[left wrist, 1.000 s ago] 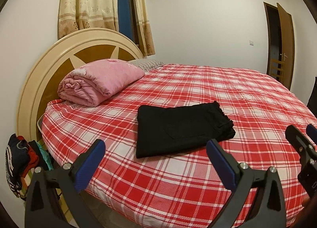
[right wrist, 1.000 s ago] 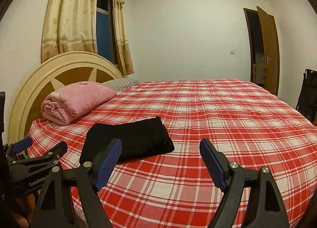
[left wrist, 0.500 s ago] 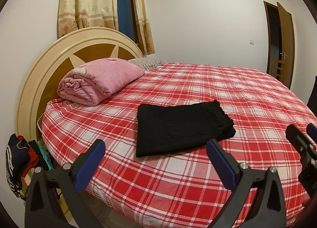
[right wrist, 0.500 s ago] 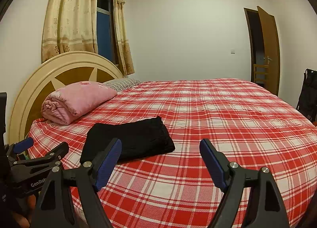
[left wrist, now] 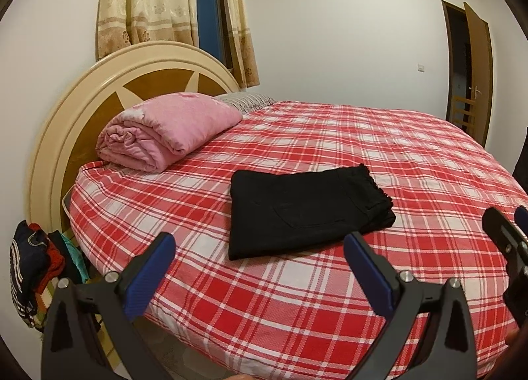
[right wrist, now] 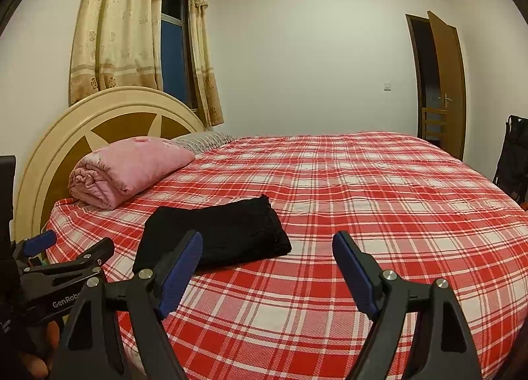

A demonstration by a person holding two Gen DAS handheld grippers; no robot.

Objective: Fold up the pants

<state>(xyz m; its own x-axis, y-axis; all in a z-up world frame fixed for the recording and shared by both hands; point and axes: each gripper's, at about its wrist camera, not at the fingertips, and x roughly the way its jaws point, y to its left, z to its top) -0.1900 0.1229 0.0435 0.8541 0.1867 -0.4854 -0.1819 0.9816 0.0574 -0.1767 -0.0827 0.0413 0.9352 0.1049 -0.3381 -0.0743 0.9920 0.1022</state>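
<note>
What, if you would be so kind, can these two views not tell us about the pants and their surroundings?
- Black pants: folded, so their full length and the layers beneath are hidden in both views; in the right wrist view a finger of the right tool covers their near edge.
- Clothes pile beside the bed: partly cut off by the left wrist view's dark rim.
- Striped pillow: mostly hidden behind the pink blanket.

Matt black cloth pants (left wrist: 307, 211) on red plaid woven bedsheet (left wrist: 412, 162); glossy cream-painted wooden headboard (left wrist: 66, 122).
</note>
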